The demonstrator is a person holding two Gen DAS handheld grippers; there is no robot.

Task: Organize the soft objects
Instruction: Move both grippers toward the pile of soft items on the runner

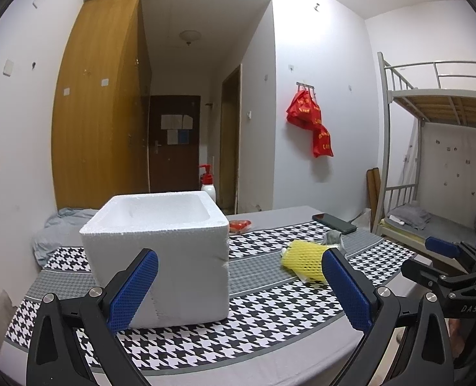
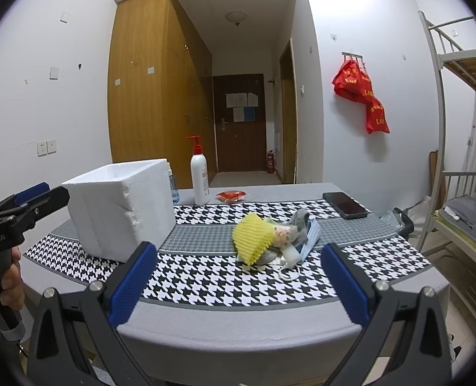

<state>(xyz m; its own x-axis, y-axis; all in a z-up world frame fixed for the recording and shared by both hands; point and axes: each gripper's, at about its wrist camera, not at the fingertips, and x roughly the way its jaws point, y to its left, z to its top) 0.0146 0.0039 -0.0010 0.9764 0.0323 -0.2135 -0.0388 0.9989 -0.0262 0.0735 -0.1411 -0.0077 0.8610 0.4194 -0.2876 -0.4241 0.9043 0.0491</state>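
Both grippers hang with jaws spread wide and nothing between them. The right gripper (image 2: pixel 238 289) faces the soft pile: a yellow foam net (image 2: pixel 252 241) lies straight ahead of its jaws, well short of the pads, with a floral cloth (image 2: pixel 286 233) and a face mask (image 2: pixel 310 238) bunched against its right side. The left gripper (image 1: pixel 238 292) points at the near wall of the foam box (image 1: pixel 160 257), which stands ahead and a little left of its jaws, open at the top. The net looks feather-light and springy, likely to squash flat, so pinch it across the middle. The cloth and mask are limp; grab a bunched fold, not an edge or ear loop, or they may trail.
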